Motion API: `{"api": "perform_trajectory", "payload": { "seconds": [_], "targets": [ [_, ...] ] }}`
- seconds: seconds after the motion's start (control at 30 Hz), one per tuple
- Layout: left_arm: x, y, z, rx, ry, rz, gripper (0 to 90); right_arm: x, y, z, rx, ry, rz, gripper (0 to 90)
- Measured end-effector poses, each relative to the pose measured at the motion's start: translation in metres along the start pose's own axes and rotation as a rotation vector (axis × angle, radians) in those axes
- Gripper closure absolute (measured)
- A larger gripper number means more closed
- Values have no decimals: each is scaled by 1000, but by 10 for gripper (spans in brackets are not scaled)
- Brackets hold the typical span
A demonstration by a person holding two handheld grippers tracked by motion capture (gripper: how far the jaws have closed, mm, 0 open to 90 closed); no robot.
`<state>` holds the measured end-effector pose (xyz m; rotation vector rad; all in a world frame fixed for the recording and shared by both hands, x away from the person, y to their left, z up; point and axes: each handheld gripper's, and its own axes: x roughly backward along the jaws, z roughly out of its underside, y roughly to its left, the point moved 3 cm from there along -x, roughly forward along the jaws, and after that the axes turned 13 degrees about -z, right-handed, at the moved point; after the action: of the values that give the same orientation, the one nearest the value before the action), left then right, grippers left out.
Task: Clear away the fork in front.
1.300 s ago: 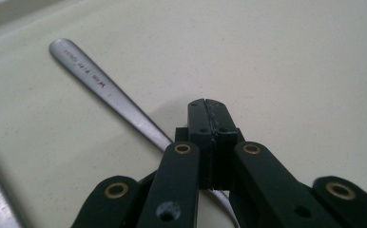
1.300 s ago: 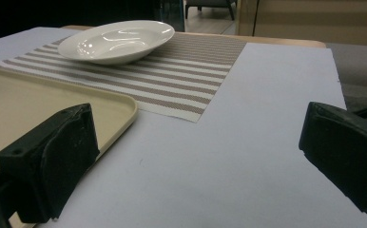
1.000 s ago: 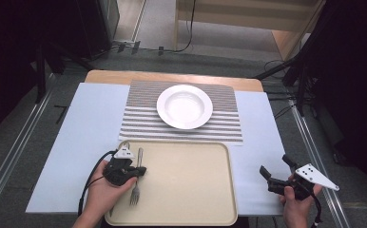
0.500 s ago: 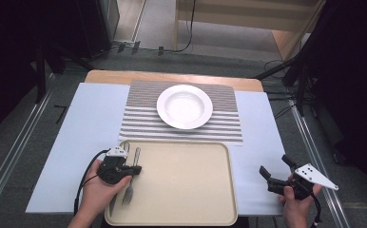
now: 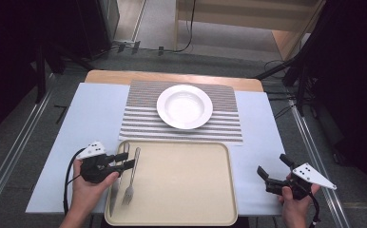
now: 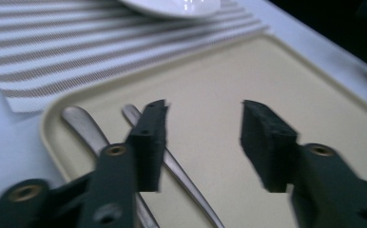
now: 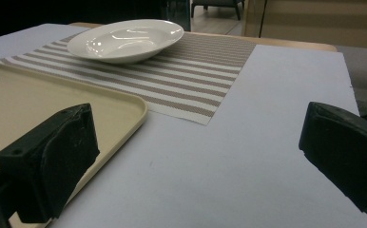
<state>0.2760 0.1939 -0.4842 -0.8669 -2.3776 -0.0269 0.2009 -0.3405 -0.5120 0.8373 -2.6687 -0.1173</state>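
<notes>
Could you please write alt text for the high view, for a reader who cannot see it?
Seen from above, a person's left gripper, jaws open, reaches over a fork and a knife at the left end of a beige tray. The right gripper, also open, hovers right of the tray. Beyond, a white plate sits on a striped placemat.

Knife blade partly hidden under left gripper; plate cropped.

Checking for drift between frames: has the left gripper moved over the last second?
Yes. The left gripper has slid back toward the person along the tray's left edge, away from the striped placemat.
</notes>
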Motion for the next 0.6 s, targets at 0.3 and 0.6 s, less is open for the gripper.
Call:
{"api": "perform_trajectory", "payload": {
  "seconds": [0.3, 0.6],
  "targets": [
    [24, 19, 3, 23, -153, 37, 0, -4, 4, -5, 1, 3, -20, 0],
    [39, 34, 8, 8, -194, -44, 0, -12, 14, -16, 18, 13, -53, 0]
  ]
}}
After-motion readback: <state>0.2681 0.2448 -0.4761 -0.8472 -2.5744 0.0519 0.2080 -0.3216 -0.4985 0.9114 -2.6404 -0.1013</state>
